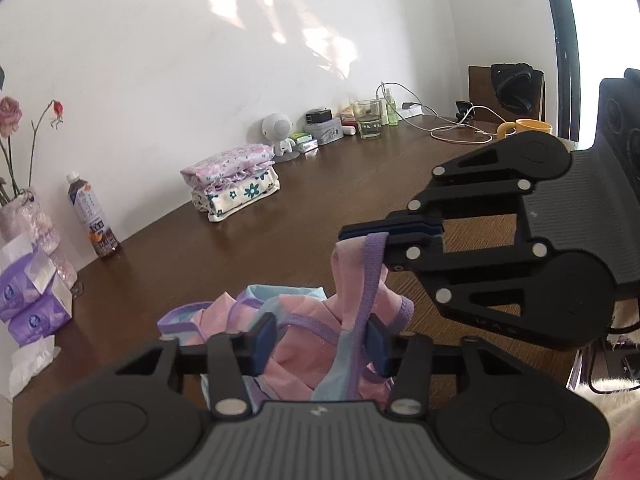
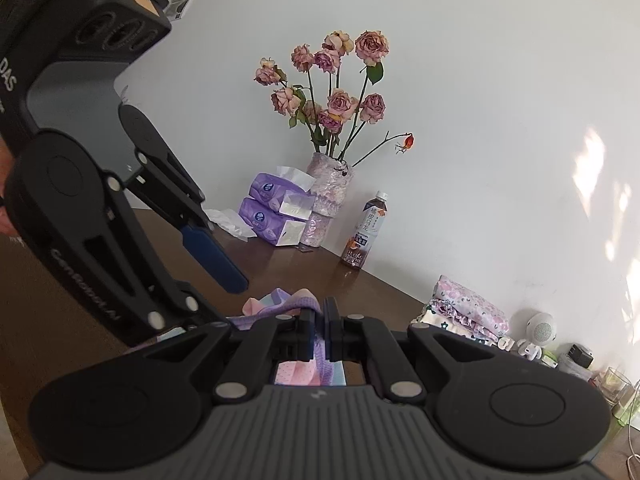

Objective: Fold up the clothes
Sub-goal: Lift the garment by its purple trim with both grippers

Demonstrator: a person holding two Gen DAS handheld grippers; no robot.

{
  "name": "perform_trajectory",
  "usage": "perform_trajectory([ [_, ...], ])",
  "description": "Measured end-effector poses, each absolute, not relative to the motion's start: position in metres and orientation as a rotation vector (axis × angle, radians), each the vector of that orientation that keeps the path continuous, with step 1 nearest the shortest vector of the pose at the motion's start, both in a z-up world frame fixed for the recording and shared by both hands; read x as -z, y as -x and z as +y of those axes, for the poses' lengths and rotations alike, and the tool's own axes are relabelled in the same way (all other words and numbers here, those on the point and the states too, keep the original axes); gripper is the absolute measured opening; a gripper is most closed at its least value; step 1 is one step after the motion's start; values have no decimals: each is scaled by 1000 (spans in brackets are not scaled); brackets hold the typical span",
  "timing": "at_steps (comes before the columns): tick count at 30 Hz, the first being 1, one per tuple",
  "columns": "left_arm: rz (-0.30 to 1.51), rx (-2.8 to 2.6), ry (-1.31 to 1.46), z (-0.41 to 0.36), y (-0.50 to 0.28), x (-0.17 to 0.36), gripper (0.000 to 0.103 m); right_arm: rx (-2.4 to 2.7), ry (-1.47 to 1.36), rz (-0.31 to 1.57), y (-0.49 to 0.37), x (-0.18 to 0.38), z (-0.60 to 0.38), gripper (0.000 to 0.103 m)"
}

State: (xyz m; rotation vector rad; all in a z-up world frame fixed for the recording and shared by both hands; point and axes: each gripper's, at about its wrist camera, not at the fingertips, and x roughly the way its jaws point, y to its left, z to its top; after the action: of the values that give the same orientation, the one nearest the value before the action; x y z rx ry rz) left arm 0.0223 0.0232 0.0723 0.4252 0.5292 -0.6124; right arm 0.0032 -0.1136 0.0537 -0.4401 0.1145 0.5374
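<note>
On the near edge of the dark wooden counter (image 1: 280, 232), we are working a small pink and pale-blue garment with purple ribbed trim (image 1: 296, 332), which is lying crumpled with one part lifted. Our right gripper (image 1: 366, 236) is pinching a purple strap of it between closed blue pads and holding that strap up off the pile. Our left gripper (image 1: 320, 338) is standing open, its blue fingers (image 1: 262, 340) straddling the bunched cloth without clamping anything.

We are judging this as the opening step: raising and spreading the piece before any fold. Next, the left gripper probably needs to close on a matching edge or the other strap, so both can pull the cloth flat.

Farther back, a stack of folded floral clothes (image 1: 232, 184) is sitting near the white wall, with a brown drink bottle (image 1: 94, 220), purple tissue packs (image 1: 30, 300) and a vase of dried roses (image 2: 330, 192) to the left.

We are not able to tell what kind of garment it is; its lower half is hidden behind the left gripper's body, and the hands are out of view.
</note>
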Motion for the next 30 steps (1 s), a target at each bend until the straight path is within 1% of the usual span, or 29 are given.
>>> perform_trajectory([
  [3,528,618,-423,23,-21,-69,38,-543,427,109,1,-53,-113,4],
  [5,515,616,-435,21,-20,-67,31,-548,417,102,3,-55,-111,4],
  [6,504,610,-453,19,-20,-66,14,-553,411,97,4,-56,-110,4],
  [7,490,598,-471,17,-20,-65,3,-557,405,90,5,-57,-109,4],
  [9,429,541,-523,16,-15,-66,2,-557,399,86,5,-59,-106,4],
  [12,316,427,-602,20,-10,-73,2,-560,376,117,2,-56,-107,8],
  [13,290,396,-614,22,-10,-75,2,-573,353,143,0,-55,-109,12],
  [14,271,368,-621,25,-9,-77,2,-589,321,178,-3,-53,-112,19],
  [15,257,345,-624,28,-8,-79,2,-607,286,215,-6,-52,-115,24],
  [16,251,328,-623,31,-9,-79,2,-617,259,245,-7,-49,-118,33],
  [17,251,318,-618,34,-10,-79,2,-625,233,273,-8,-46,-122,35],
  [19,259,308,-609,40,-9,-77,2,-631,198,324,-10,-40,-127,35],
  [28,222,305,-571,51,2,-82,2,-583,236,468,-31,-11,-110,35],
  [29,212,305,-567,51,5,-83,2,-578,243,479,-34,-8,-106,34],
  [30,200,303,-565,53,8,-85,2,-571,244,491,-38,-7,-102,30],
])
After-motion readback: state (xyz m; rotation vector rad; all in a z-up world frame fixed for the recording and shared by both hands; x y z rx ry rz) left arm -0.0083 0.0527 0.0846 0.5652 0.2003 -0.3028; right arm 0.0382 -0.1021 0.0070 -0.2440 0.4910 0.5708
